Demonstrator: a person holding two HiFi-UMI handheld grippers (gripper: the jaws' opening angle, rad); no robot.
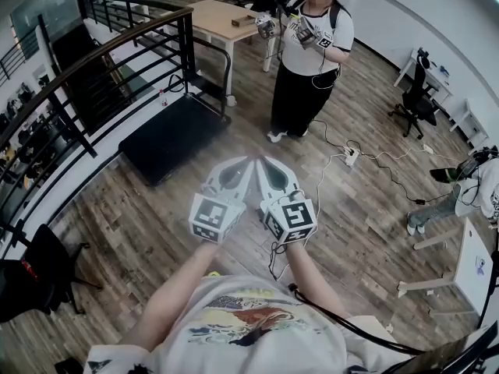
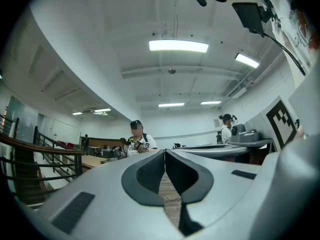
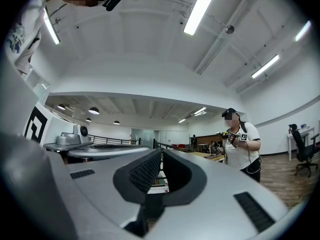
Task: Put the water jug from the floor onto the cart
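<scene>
**Both tools shut and side by side above the floor, cart beside the railing**

A brown wooden plank floor (image 1: pixel 374 209) fills most of the head view. A black metal railing with a wooden top rail (image 1: pixel 117 53) curves along its left side.

The flat black platform cart with a black tube handle (image 1: pixel 175 135) stands on the floor just beside that railing. Its handle end is turned toward a light wooden desk (image 1: pixel 214 14) at the far edge of the floor. The deck is dark and matte, low to the floor, and shows no legible label.

A standing person in a white shirt and black trousers (image 1: pixel 308 61) is near the desk's right corner, well apart from the cart. A black office chair (image 1: pixel 417 100) stands toward the floor's right edge.

The left tool (image 1: pixel 249 160) and the right tool (image 1: pixel 262 160) are white, and each bears a cube with black-and-white square markers. They are held close together with their tips almost meeting, in front of the cart's near corner.

In the left gripper view, the left tool (image 2: pixel 165 152) has its jaws closed together with nothing between them. In the right gripper view, the right tool (image 3: pixel 161 152) is likewise closed and empty.

A white power strip with white cables (image 1: pixel 351 156) lies on the floor to the right of the tools.
</scene>
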